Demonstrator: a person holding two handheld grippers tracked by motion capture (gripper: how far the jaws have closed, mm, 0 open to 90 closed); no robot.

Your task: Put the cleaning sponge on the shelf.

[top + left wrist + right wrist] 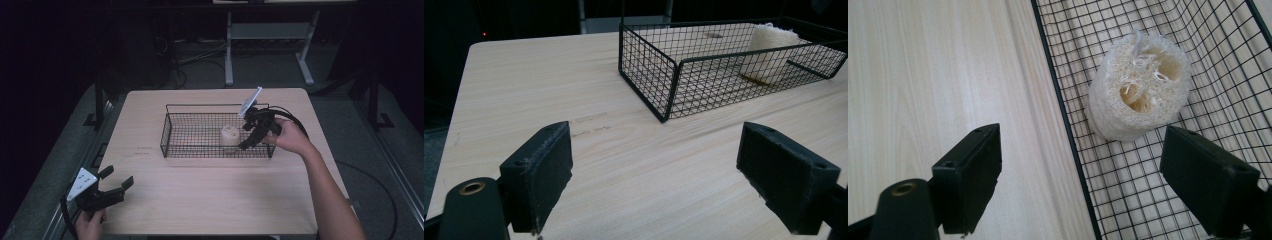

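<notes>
Nearest the camera at lower left, the left gripper [116,184] idles with jaws apart, while the pale, round loofah sponge [230,135] already stands inside the black wire mesh basket [165,136] at centre, the right gripper [247,145] beside it with jaws spread and empty, so the placing looks done.

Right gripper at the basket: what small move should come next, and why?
Probably a short lift up and back out of the wire basket. The right gripper is open, with nothing between its fingers, and the loofah piece stands on the basket floor apart from them, seemingly already set down. The left gripper is open near the table's front edge.
</notes>
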